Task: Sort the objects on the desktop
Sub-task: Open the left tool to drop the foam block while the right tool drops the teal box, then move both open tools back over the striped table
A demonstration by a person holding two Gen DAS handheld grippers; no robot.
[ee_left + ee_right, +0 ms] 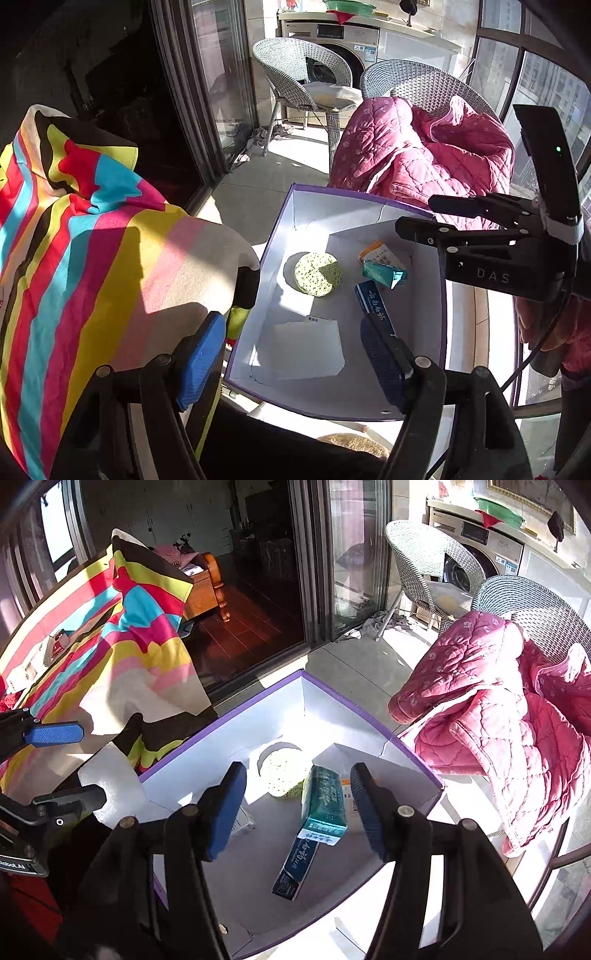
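I see a box [280, 236] that is white inside with a purple rim. In it lie a pale disc speckled green [317, 274], a teal carton [384, 274], a blue carton with white lettering [371, 301] and a white packet [306, 349]. Both my grippers wear blue pads [225, 808] on black frames. Left, a cloth [74, 258] striped red, cyan, yellow, pink and black; far right, a pink quilted jacket [424, 162]

Left gripper [291, 354] open over box [445, 325]; white item [303, 350], possibly packet.
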